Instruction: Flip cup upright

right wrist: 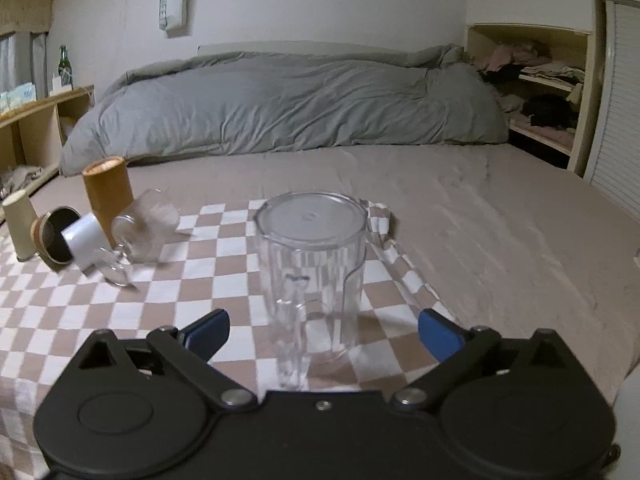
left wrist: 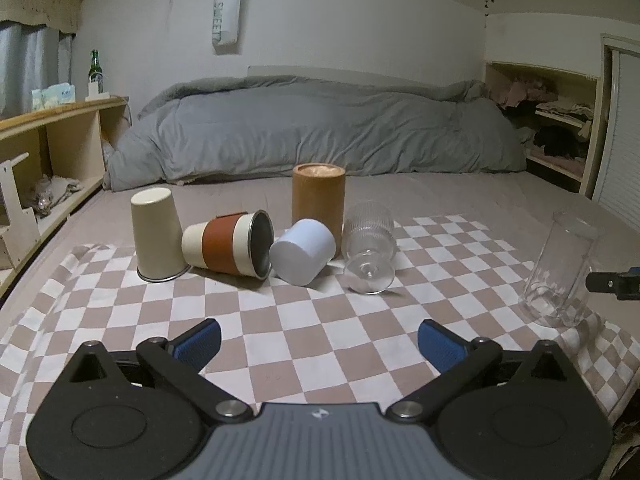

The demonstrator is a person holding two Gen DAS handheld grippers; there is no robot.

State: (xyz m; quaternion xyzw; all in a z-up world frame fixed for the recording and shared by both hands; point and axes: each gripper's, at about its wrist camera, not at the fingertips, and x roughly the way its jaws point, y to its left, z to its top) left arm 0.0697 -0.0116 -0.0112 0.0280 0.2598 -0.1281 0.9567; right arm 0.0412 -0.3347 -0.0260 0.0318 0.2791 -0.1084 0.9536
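Bed (right wrist: 480, 208) serves as the work surface; checkered cloth (left wrist: 280, 320) spread over its near part, apparently to mark the work area.

Clear plastic cup (right wrist: 312, 276): largest vessel, standing inverted, closed base on top, at the right end of the cloth, well apart from the others. Likely the target, since the right gripper (right wrist: 324, 336) faces it directly, released, blue pads wide on either side of its lower wall, not touching.

Left gripper (left wrist: 320, 340): released, empty, held back over bare cloth, probably out of the way.

Cluster at left: bamboo cylinder (left wrist: 318, 204), cream cup (left wrist: 156, 232) mouth-down, banded tumbler (left wrist: 228, 244) on its side, ribbed glass (left wrist: 370, 248) tipped over, white cup (left wrist: 302, 250) tilted
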